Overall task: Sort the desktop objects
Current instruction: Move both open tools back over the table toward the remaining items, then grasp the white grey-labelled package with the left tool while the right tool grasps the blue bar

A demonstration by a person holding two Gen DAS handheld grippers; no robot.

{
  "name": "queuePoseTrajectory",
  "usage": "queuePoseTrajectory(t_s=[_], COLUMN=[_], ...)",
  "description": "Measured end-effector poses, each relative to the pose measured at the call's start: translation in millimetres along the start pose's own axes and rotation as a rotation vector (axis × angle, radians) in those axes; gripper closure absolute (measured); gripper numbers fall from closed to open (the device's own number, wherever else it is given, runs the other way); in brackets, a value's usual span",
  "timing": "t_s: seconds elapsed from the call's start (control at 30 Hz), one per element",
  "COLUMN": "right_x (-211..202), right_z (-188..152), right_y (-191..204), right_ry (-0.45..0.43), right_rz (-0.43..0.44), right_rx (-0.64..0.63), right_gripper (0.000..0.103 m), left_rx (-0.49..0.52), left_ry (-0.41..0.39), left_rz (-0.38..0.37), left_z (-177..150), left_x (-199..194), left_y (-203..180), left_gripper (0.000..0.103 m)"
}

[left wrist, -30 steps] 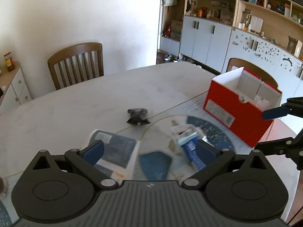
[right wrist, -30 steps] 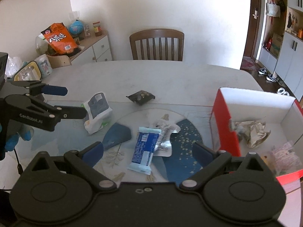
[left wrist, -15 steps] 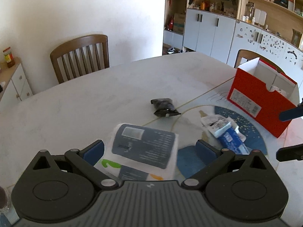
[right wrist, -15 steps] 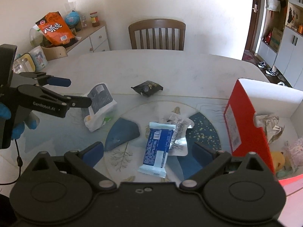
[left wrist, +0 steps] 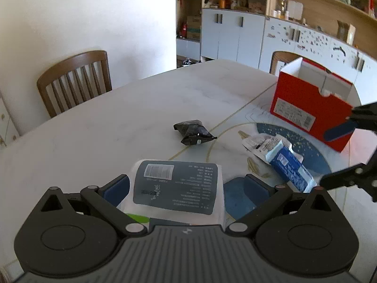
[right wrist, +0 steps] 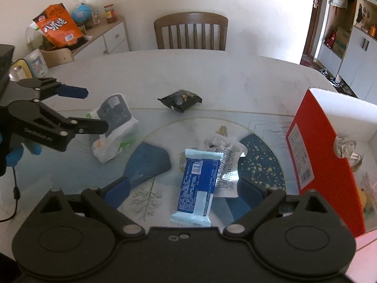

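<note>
A white pouch with a dark grey label [left wrist: 175,188] lies on the table, and my left gripper [left wrist: 187,188] is open with a finger on each side of it. In the right wrist view, the left gripper [right wrist: 94,109] hovers just over that pouch [right wrist: 115,127]. My right gripper [right wrist: 185,189] is open over a blue wrapper [right wrist: 200,184], which overlaps a silvery white wrapper [right wrist: 227,162]. A small black packet [right wrist: 180,99] lies farther back. The red box [right wrist: 313,146] stands at the right with crumpled wrappers inside.
A wooden chair [right wrist: 190,31] stands behind the table. A sideboard at the left carries an orange snack bag [right wrist: 57,27] and jars. White cabinets [left wrist: 233,37] line the far wall. A blue-gloved hand [right wrist: 14,156] holds the left gripper.
My left gripper has swung left from the blue wrapper to straddle the white pouch. My right gripper has moved lower and closer to the blue wrapper. Both stay open.
</note>
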State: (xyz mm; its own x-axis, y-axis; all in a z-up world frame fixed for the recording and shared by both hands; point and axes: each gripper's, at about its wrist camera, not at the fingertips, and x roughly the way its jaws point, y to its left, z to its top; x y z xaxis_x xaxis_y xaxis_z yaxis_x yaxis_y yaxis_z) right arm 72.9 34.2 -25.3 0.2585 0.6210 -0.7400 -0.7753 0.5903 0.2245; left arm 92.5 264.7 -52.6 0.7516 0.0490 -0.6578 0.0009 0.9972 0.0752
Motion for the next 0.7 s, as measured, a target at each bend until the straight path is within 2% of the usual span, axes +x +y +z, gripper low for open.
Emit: queuePoseTrajectory(t_s=[0.13,0.23,0.37,0.7], right_x=[12,20,31,45], right_z=[-2,-3,-3,-7], right_y=[1,2,3,2], right_ry=[0.023,0.037,0.051,0.067], right_rz=[-0.006,-0.011,-0.020,-0.053], right_rx=[0.003,-0.001,-0.013,-0.017], right_gripper=[0.009,0.011,0.013,0.022], left_rx=[0.068,0.070,0.111,0.121], left_ry=[-0.013,-0.006,-0.010,0.003], left_rz=[0.025,0.035,0.097,0.141], left_z=[-4,-8,-18,-34], left_x=[2,9,21,36], left_y=[-11,-18,-31,-43], left_gripper=[0.000,0.000,0.000,0.000])
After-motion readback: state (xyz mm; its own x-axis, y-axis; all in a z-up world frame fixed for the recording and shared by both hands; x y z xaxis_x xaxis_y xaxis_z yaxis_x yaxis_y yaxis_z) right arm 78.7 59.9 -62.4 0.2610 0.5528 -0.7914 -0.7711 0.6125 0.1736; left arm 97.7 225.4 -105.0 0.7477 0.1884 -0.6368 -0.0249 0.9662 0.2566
